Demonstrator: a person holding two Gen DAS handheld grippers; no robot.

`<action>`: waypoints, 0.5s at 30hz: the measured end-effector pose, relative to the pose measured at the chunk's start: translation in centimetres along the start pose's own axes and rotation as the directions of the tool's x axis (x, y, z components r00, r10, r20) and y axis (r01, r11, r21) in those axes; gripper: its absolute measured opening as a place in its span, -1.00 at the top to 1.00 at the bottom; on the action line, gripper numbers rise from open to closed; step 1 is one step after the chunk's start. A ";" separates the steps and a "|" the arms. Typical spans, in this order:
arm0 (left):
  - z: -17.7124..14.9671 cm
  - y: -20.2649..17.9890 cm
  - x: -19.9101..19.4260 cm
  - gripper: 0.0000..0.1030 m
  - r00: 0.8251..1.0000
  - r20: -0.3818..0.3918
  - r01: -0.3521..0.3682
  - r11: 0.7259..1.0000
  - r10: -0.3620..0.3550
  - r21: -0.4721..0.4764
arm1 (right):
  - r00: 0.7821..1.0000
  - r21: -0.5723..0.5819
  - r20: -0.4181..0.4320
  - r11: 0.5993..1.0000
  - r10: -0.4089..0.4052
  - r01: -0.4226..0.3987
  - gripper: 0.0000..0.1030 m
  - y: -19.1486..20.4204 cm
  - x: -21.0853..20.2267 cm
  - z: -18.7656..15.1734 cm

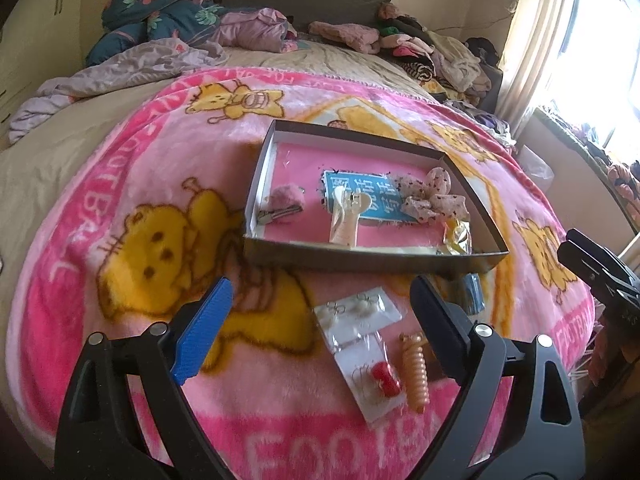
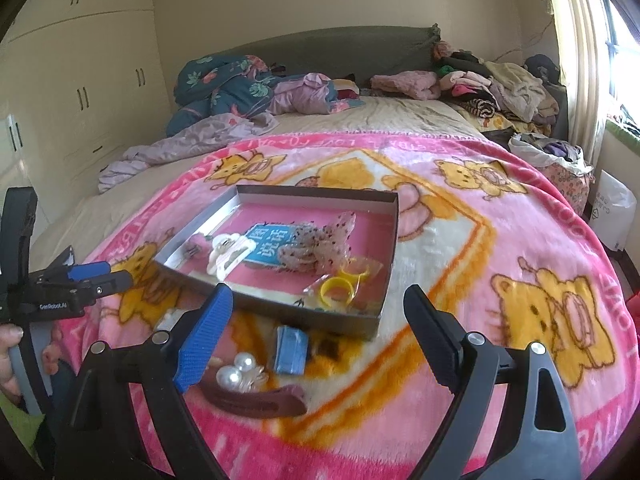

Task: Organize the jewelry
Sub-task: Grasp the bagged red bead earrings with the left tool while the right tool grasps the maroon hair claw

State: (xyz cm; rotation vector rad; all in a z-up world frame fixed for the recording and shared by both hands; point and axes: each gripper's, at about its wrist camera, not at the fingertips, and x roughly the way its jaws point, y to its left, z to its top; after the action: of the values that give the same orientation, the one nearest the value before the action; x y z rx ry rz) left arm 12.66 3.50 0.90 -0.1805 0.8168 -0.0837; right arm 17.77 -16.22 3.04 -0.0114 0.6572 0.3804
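Observation:
A shallow dark box with a pink floor sits on the pink blanket. It holds a cream hair claw, a spotted fabric bow, a pink fuzzy clip and yellow rings in a bag. My left gripper is open over earring cards and an orange spiral clip. My right gripper is open above a pearl clip, a brown barrette and a blue item.
The pink cartoon blanket covers the near half of a bed. Heaped clothes and bedding lie at the headboard. Wardrobes stand left, a curtained window right. The left gripper shows at the right wrist view's left edge.

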 end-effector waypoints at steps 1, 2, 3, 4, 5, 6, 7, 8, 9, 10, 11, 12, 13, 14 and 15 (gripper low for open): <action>-0.2 0.0 -0.1 -0.58 1.000 0.000 0.001 1.000 -0.001 0.000 | 1.000 -0.005 -0.003 1.000 0.003 -0.003 -0.65 0.1 -0.1 -0.2; -0.4 0.0 -0.3 -0.58 1.000 0.000 0.001 1.000 -0.001 0.001 | 1.000 -0.009 -0.007 1.000 0.005 -0.005 -0.65 0.2 -0.2 -0.4; -0.4 0.0 -0.2 -0.58 1.000 -0.001 0.000 1.000 0.000 0.001 | 1.000 -0.011 -0.010 1.000 0.006 -0.007 -0.65 0.4 -0.3 -0.5; -0.7 0.0 -0.4 -0.58 1.000 -0.001 0.002 1.000 -0.002 0.001 | 1.000 -0.013 -0.012 1.000 0.009 -0.009 -0.65 0.4 -0.4 -0.7; -0.8 0.0 -0.5 -0.58 1.000 -0.002 0.002 1.000 -0.002 0.003 | 1.000 -0.014 -0.016 1.000 0.012 -0.012 -0.65 0.5 -0.5 -0.9; -1.1 0.0 -0.6 -0.58 1.000 -0.003 0.002 1.000 -0.002 0.006 | 1.000 -0.016 -0.020 1.000 0.015 -0.015 -0.65 0.6 -0.5 -1.1; -1.3 0.0 -0.7 -0.58 1.000 -0.004 -0.001 1.000 0.001 0.009 | 1.000 -0.017 -0.023 1.000 0.016 -0.017 -0.65 0.7 -0.6 -1.3; -1.5 -0.1 -0.8 -0.58 1.000 -0.006 -0.002 1.000 0.002 0.010 | 0.999 -0.019 -0.028 1.000 0.019 -0.019 -0.65 0.8 -0.6 -1.5; -1.8 -0.1 -1.0 -0.58 1.000 -0.007 0.001 1.000 -0.001 0.011 | 0.999 -0.020 -0.030 1.000 0.021 -0.022 -0.65 0.9 -0.6 -1.6; -2.0 -0.2 -1.0 -0.58 1.000 -0.009 0.001 1.000 -0.001 0.012 | 0.999 -0.020 -0.034 0.999 0.024 -0.024 -0.65 0.9 -0.7 -1.8; -2.2 -0.3 -1.1 -0.58 1.000 -0.011 0.001 1.000 0.000 0.012 | 0.999 -0.022 -0.040 0.999 0.027 -0.028 -0.65 0.9 -0.7 -2.1; -2.5 -0.3 -1.1 -0.58 1.000 -0.013 0.002 1.000 -0.002 0.011 | 0.999 -0.023 -0.043 0.999 0.029 -0.030 -0.65 0.9 -0.7 -2.2; -2.8 -0.4 -1.2 -0.58 1.000 -0.016 0.004 1.000 -0.004 0.009 | 0.998 -0.026 -0.048 0.999 0.032 -0.033 -0.65 1.0 -0.7 -2.4; -3.1 -0.4 -1.1 -0.58 1.000 -0.022 0.006 1.000 -0.005 0.009 | 0.998 -0.028 -0.052 0.999 0.035 -0.036 -0.65 1.0 -0.7 -2.7; -3.4 -0.5 -1.1 -0.58 1.000 -0.029 0.006 1.000 -0.006 0.009 | 0.998 -0.030 -0.056 0.999 0.037 -0.038 -0.65 1.1 -0.8 -2.9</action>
State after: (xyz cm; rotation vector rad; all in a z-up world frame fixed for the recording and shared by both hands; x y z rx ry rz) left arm 9.43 2.78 -0.50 -0.1737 0.8441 -0.0959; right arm 15.14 -15.87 1.33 -0.0394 0.7067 0.4276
